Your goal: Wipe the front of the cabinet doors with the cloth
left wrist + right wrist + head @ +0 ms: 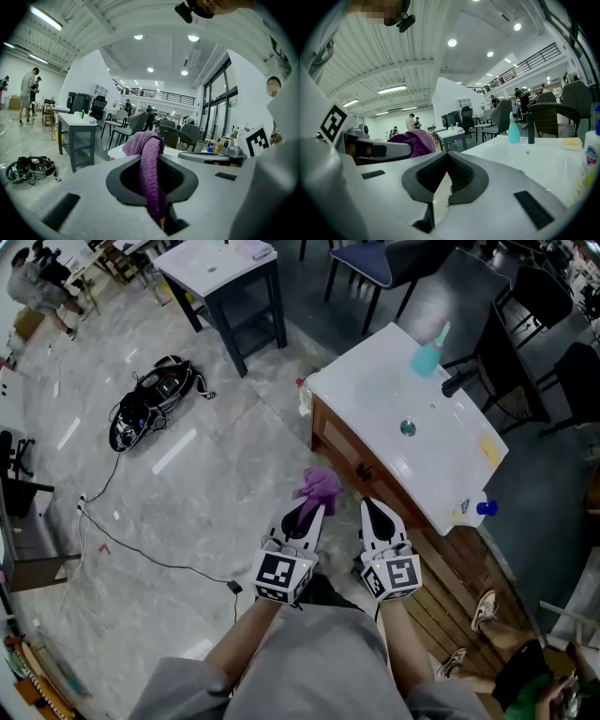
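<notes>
A wooden cabinet with doors (349, 456) carries a white sink top (375, 390). My left gripper (317, 505) is shut on a purple cloth (318, 485), which bunches above the fingertips just short of the cabinet front. In the left gripper view the cloth (150, 173) hangs down between the jaws. My right gripper (367, 506) sits beside it on the right, shut with nothing in it; its jaws meet at the tips. The right gripper view shows the cloth (412, 142) at left and the sink top (534, 164) ahead.
On the sink top stand a teal bottle (428, 353), a dark faucet (458, 382), a yellow sponge (489, 449) and a blue-capped bottle (474, 510). A bag with cables (150, 399) lies on the floor at left. A grey table (225, 277) stands behind. Wooden decking (459, 587) lies at right.
</notes>
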